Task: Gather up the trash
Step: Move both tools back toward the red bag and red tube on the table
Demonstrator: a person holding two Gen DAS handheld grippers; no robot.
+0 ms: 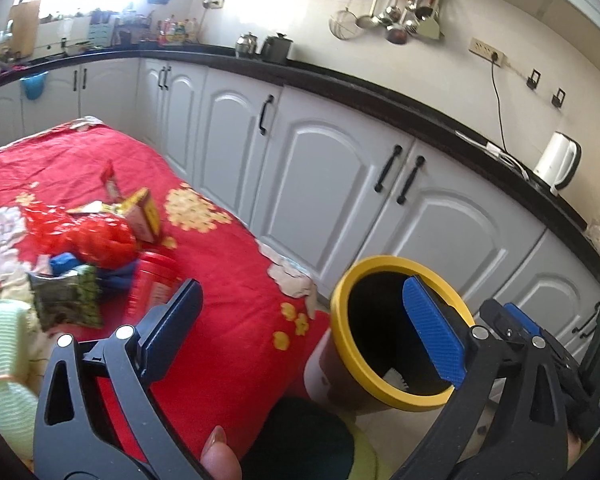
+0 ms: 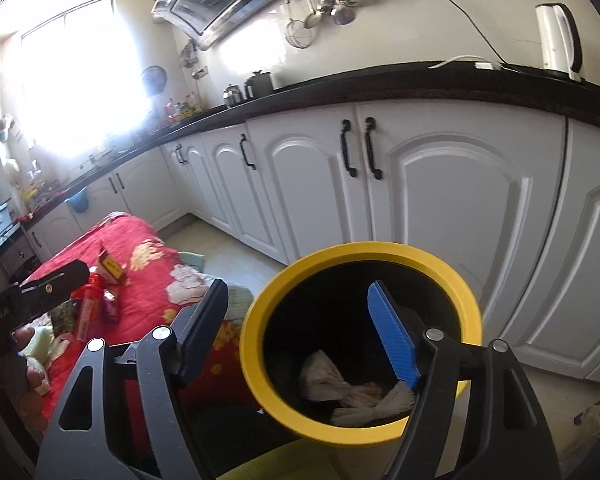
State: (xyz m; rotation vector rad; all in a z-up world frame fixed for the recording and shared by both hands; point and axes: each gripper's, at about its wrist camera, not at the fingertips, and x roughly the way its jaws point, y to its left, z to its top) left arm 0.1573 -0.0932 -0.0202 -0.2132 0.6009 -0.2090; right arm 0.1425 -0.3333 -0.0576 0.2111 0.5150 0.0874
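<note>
We record two claws, both with nothing between their pads. The left claw (image 1: 312,328) stands at its widest; its right pad overlaps the mouth of the yellow-rimmed bin (image 1: 342,332) in the left wrist view, its left pad hangs above the red floral cloth (image 1: 228,280). The right claw (image 2: 300,332) is well spread, its blue pad over the bin's opening, its dark pad outside the rim. The bin (image 2: 256,344) stands on the floor just beside the cloth-covered surface; crumpled white paper (image 2: 328,376) lies at its bottom, partly hidden by the pad. We list on the cloth a heap of trash: a red plastic bag (image 1: 88,236), a yellow carton (image 1: 144,216), a red cylindrical container (image 1: 152,284), blurred, and a dark printed wrapper (image 1: 68,300); labels cannot be read. A pale green object (image 1: 4,352) is cut off at the left edge and we cannot identify it. A fingertip (image 1: 220,456) shows at the bottom edge. Behind run white cabinets (image 1: 332,184) under a black worktop (image 1: 380,96) with a white kettle (image 1: 556,164). The window is washed out by glare.
</note>
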